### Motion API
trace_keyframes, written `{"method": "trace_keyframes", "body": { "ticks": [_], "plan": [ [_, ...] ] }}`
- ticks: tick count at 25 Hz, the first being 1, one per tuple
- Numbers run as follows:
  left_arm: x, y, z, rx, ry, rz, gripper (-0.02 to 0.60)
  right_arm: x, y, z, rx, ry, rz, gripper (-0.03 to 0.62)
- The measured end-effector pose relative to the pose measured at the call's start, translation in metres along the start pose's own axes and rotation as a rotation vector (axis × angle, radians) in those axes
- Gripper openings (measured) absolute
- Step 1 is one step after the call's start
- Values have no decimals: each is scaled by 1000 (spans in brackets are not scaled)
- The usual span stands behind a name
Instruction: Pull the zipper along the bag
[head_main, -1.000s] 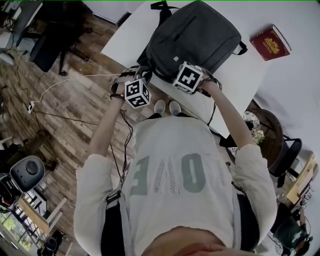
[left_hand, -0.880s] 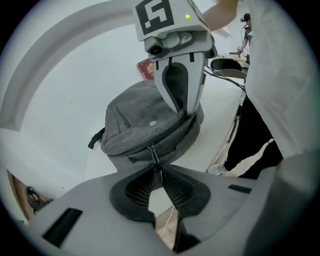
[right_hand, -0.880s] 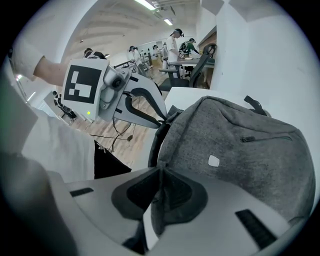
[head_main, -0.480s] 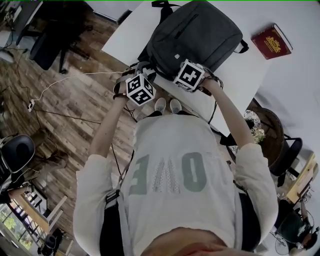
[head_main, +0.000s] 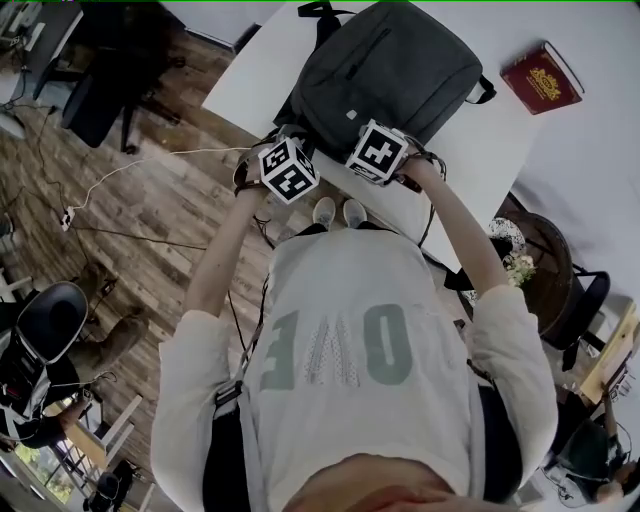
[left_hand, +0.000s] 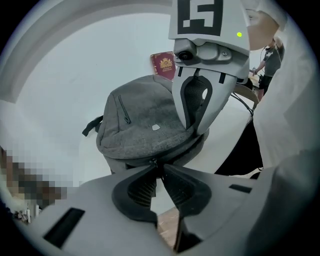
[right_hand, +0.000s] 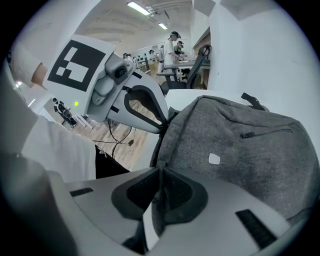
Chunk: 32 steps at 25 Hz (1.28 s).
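A grey backpack (head_main: 390, 70) lies on the white table (head_main: 470, 170), its near end at the table's edge. Both grippers sit at that near end, close together. In the left gripper view my left gripper (left_hand: 157, 167) is shut on the small dark zipper pull (left_hand: 153, 162) at the seam of the backpack (left_hand: 145, 120). My right gripper (right_hand: 161, 170) is shut on a fold of the backpack (right_hand: 240, 150) just beside the zipper. The right gripper view shows the left gripper (right_hand: 166, 125) with its tips at the seam. In the head view the marker cubes hide both pairs of jaws.
A red book (head_main: 541, 80) lies on the table beyond the bag to the right. Wooden floor with cables (head_main: 120, 170) lies left of the table, with a dark office chair (head_main: 100, 80) at the far left. A round stool (head_main: 545, 265) stands at the right.
My left gripper has shifted slightly right and toward the bag and has rolled about its own axis. The right gripper and the bag have kept still.
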<state>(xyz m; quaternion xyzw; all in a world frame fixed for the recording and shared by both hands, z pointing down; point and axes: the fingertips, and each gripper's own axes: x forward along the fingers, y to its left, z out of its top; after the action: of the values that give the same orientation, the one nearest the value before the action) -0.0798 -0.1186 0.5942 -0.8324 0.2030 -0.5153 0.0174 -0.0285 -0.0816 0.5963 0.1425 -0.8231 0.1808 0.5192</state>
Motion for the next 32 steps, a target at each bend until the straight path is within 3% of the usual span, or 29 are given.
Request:
{"method": "trace_keyframes", "body": {
  "ticks": [3, 8, 10, 14, 16, 19, 26, 32],
  "plan": [
    [0, 1, -1, 18, 22, -37, 60, 0, -1, 0, 9, -5, 5, 46],
    [-5, 11, -5, -28, 35, -135, 31, 1, -2, 0, 37, -24, 22, 46],
    [-5, 12, -5, 34, 59, -149, 29, 1, -2, -1, 49, -25, 30, 46],
    [3, 9, -5, 257, 135, -61, 31, 2, -1, 1, 39, -7, 34, 46],
    [7, 8, -5, 265, 123, -34, 31, 2, -1, 1, 36, -9, 34, 46],
    [15, 9, -2, 211, 91, -15, 31, 2, -2, 0, 40, -9, 47, 46],
    [10, 10, -6, 132, 52, -26, 28, 4, -1, 0, 44, -1, 72, 48],
    [4, 19, -8, 349, 69, 36, 28, 3, -2, 0, 18, 34, 49, 46]
  ]
}}
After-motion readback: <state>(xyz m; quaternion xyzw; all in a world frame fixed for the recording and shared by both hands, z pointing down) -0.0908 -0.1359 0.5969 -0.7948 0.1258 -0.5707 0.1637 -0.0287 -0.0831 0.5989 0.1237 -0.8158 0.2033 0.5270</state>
